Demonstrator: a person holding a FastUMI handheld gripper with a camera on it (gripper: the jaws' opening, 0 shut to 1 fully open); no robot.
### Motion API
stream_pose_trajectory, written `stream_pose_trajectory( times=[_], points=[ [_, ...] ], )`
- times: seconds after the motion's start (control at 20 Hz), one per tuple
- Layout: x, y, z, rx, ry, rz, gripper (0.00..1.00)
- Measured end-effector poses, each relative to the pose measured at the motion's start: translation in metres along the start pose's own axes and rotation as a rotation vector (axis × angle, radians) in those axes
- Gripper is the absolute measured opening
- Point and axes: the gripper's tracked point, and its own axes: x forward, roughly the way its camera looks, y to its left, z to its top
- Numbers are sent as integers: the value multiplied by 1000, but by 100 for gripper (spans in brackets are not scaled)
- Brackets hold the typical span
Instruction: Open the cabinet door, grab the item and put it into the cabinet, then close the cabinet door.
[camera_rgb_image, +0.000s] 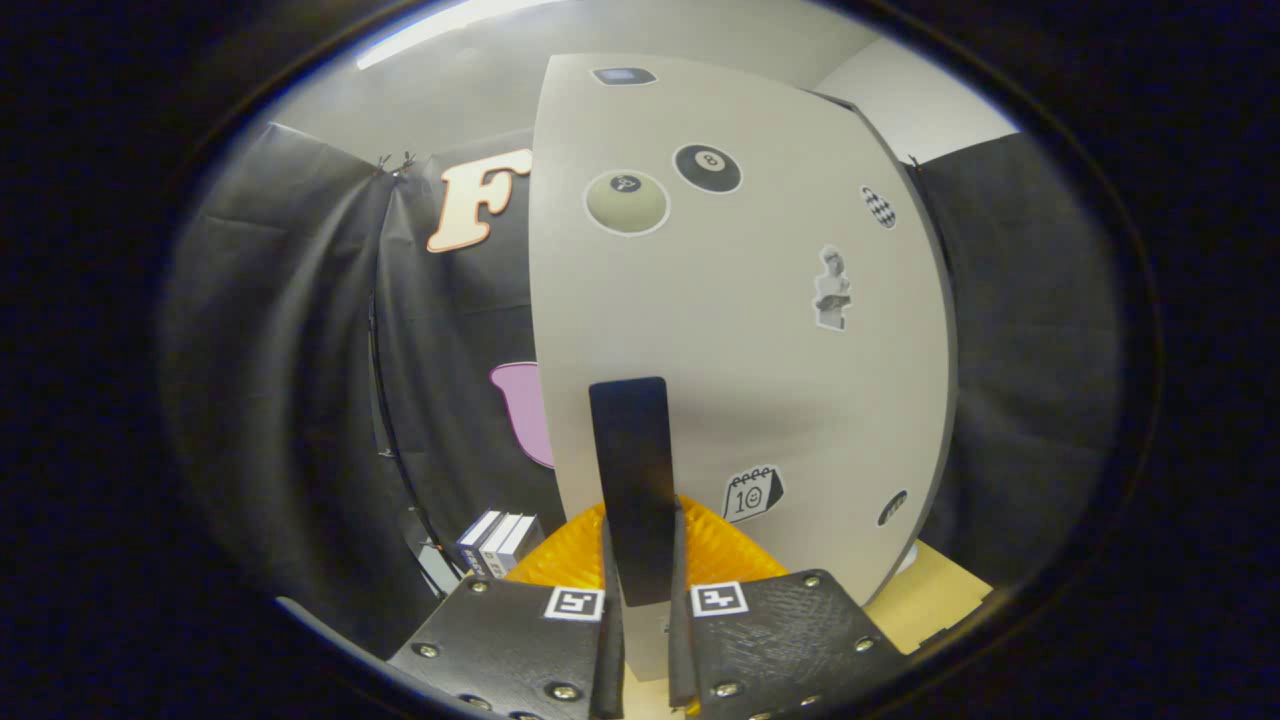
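A pale grey cabinet door (740, 330) with several stickers stands right ahead of me. Its dark vertical handle (632, 480) runs down between my two fingers. My gripper (640, 600) is shut on that handle, one finger pressing each side. The cabinet's inside is hidden behind the door. A stack of small blue and white boxes (497, 542) sits to the left of the fingers, low by the booth wall.
Black cloth walls hang left and right of the cabinet. A light wooden tabletop (930, 600) shows under the cabinet's right corner. The white ceiling with a strip light (450, 25) is above.
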Motion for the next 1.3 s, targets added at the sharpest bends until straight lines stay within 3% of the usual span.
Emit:
stream_pose_trajectory(
  times=[0.45, 1.05, 1.3],
  points=[
    [-56, -36, 5, 15, -6, -51, 17],
    [-112, -122, 15, -10, -5, -251, 16],
    [-123, -158, 20, 28, 5, -275, 16]
  ],
)
